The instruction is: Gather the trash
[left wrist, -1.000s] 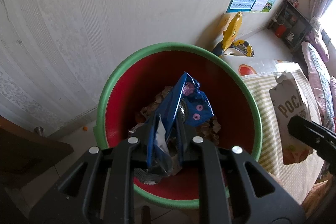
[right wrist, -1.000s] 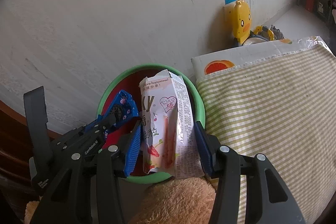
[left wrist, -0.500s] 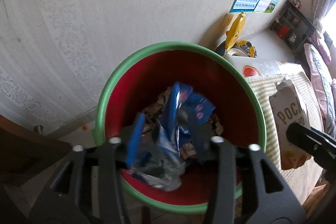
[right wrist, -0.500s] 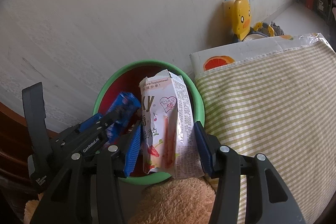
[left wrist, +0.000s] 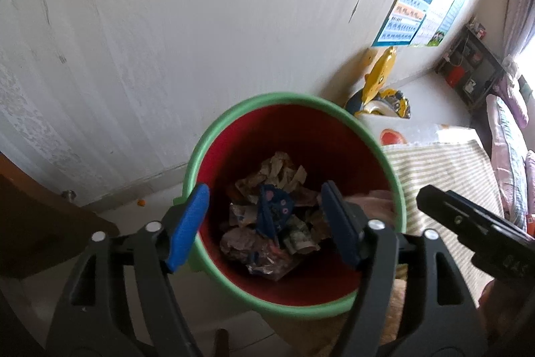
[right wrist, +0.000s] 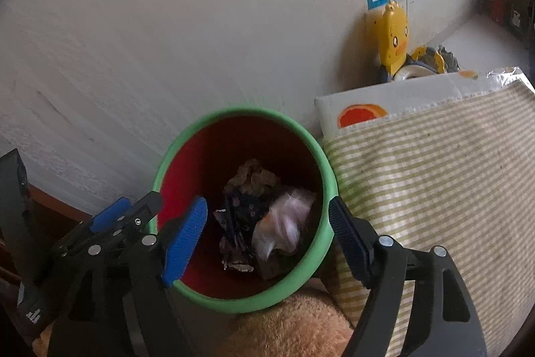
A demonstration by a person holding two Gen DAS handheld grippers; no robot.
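Now both the left gripper (left wrist: pixel 264 219) and right gripper (right wrist: pixel 267 235) hang wide open, empty, jaws just spread, above the bin (right wrist: pixel 326 189); blue wrapper (left wrist: pixel 272 211) and pale snack box (right wrist: pixel 284 223) lie inside it.

Bin (right wrist: pixel 329 189) mouth at frame center is wide open, trash (right wrist: pixel 267 223) sits low inside. Wall (right wrist: pixel 167 22) crowds it upper left, the striped cloth surface (right wrist: pixel 434 173) hugs its right rim, fuzzy tan thing (right wrist: pixel 294 327) blocks bottom center.
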